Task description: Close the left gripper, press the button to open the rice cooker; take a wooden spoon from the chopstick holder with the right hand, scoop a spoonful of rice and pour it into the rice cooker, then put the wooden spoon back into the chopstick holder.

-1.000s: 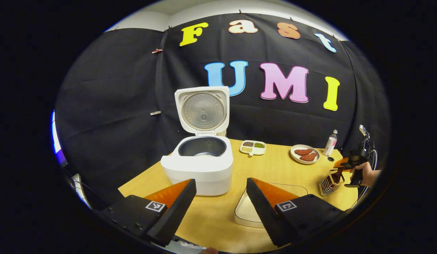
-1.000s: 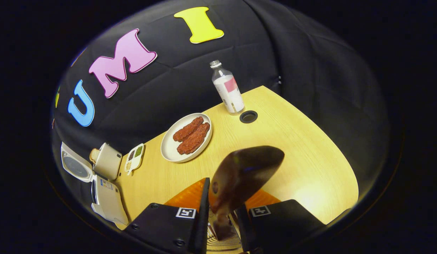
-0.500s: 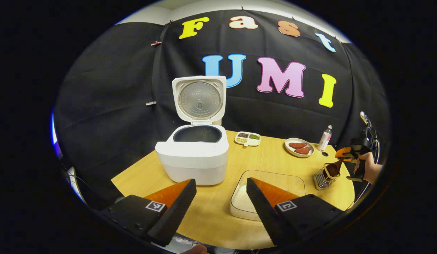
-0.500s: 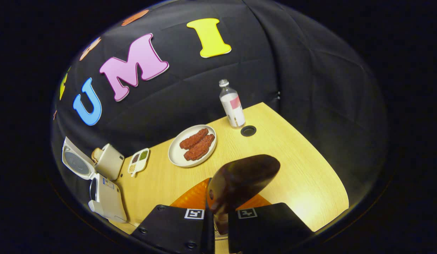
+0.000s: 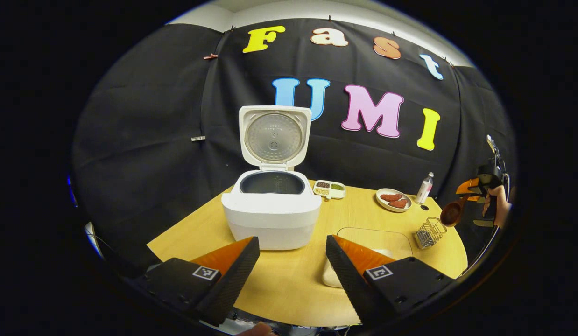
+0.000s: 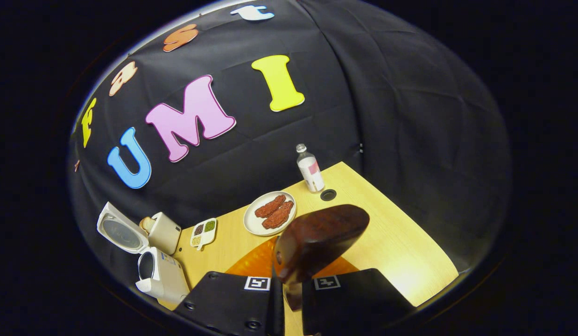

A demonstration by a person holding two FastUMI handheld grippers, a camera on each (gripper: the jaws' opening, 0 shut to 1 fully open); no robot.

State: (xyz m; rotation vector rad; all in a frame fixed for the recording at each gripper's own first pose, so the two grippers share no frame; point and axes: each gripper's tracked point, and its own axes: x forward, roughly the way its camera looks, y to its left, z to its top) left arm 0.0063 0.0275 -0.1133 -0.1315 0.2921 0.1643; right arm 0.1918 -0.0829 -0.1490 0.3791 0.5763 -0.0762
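While pinched, wooden spoon overhangs right gripper

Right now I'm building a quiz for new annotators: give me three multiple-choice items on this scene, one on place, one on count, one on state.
1. Where is the dark wooden spoon?
A. in the wire chopstick holder
B. between the right gripper fingers
C. inside the cooker

2. How many reddish pieces lie on the round white plate?
A. two
B. four
C. six

3. What state is the white rice cooker lid in?
A. shut
B. removed
C. raised upright

Key: 1 B, the fingers clamp its handle above the table; 2 A, two pieces lie side by side; 3 C, the lid stands hinged behind the dark pot.
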